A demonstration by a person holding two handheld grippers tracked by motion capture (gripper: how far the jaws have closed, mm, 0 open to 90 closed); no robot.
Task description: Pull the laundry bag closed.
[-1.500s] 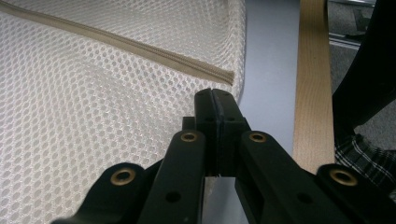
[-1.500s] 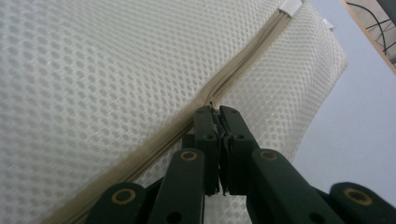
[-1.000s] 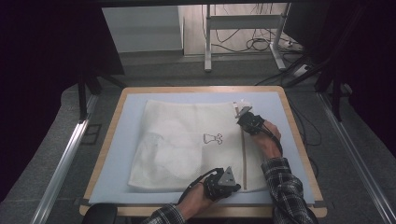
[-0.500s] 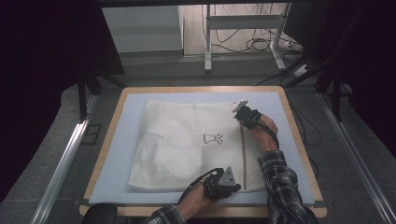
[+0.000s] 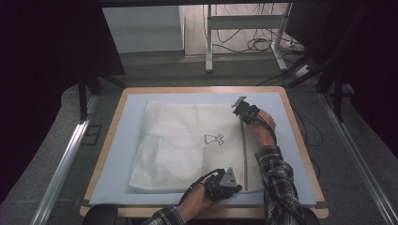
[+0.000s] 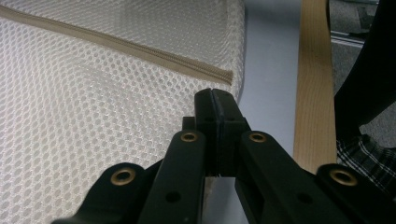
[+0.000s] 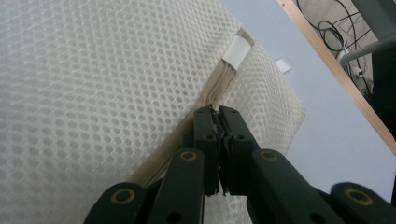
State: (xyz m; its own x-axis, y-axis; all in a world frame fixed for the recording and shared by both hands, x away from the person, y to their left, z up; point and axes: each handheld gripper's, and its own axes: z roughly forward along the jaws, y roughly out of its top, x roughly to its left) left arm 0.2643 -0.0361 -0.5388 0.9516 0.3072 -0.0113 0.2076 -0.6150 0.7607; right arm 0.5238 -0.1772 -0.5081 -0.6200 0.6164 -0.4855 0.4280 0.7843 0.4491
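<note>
A white mesh bag (image 5: pixel 187 150) lies flat on the blue mat (image 5: pixel 122 154), with a beige zipper (image 5: pixel 244 150) running near to far along its right side. My right gripper (image 5: pixel 240 110) is at the zipper's far end, shut on the zipper pull (image 7: pixel 215 109) just short of a white tab (image 7: pixel 236 50). My left gripper (image 5: pixel 234 187) rests shut at the bag's near edge beside the zipper's near end (image 6: pixel 224 74). In the left gripper view the jaws (image 6: pixel 212 93) are pressed together over the bag's edge; whether they pinch mesh is hidden.
The mat sits on a wooden table (image 5: pixel 300 140) whose rim lies close to the right of both grippers. A small black drawing (image 5: pixel 213 138) is printed on the bag's middle. Table legs and cables (image 5: pixel 263 44) stand on the floor beyond.
My right gripper has slid along the zipper toward the bag's far edge. The left gripper has stayed where it was.
</note>
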